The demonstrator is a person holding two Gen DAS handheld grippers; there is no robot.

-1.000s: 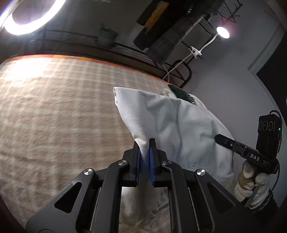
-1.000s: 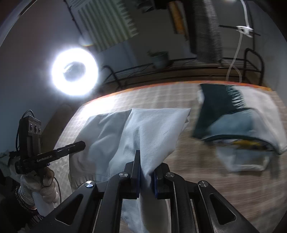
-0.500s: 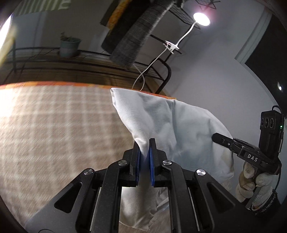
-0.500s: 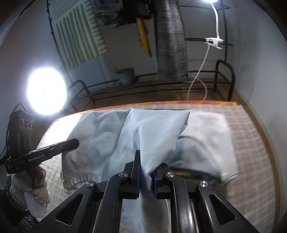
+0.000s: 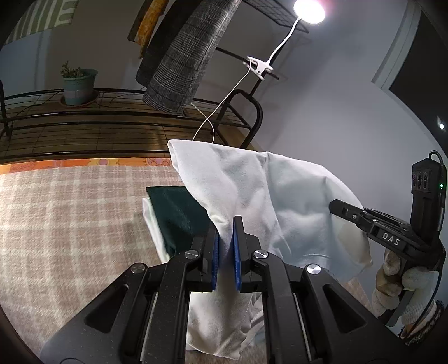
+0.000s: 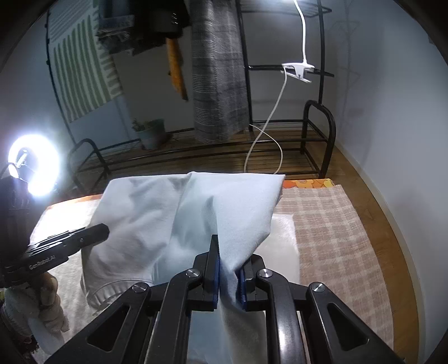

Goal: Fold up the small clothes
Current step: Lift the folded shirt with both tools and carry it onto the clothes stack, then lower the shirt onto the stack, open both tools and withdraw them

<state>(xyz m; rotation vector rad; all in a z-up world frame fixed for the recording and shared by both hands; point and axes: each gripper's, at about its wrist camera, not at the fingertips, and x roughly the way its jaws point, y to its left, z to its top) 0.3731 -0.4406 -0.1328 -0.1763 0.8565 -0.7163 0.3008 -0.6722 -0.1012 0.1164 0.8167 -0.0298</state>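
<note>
A small pale white garment [image 5: 266, 190] hangs in the air between both grippers, above the checked blanket [image 5: 70, 218]. My left gripper [image 5: 225, 224] is shut on one part of its edge. My right gripper [image 6: 228, 252] is shut on another part of the same garment [image 6: 196, 212]. The right gripper also shows at the right of the left wrist view [image 5: 347, 211], and the left gripper at the left of the right wrist view [image 6: 98, 233]. The garment's ribbed hem [image 6: 117, 288] droops below. The cloth hides much of what lies under it.
Folded clothes lie on the blanket under the garment: a dark green piece [image 5: 179, 215] on a white one [image 5: 152, 224], and a white fold [image 6: 280, 240]. Behind the table are a black rack [image 6: 316, 134], a potted plant [image 5: 78, 84], hanging cloths [image 5: 184, 56], a clip lamp [image 5: 308, 11] and a ring light [image 6: 33, 165]. The blanket's right edge [image 6: 372, 238] drops to the wooden floor.
Both grippers have carried the held garment further over the blanket toward the folded stack. The view has tilted up and steadied; the grip on the cloth is unchanged.
</note>
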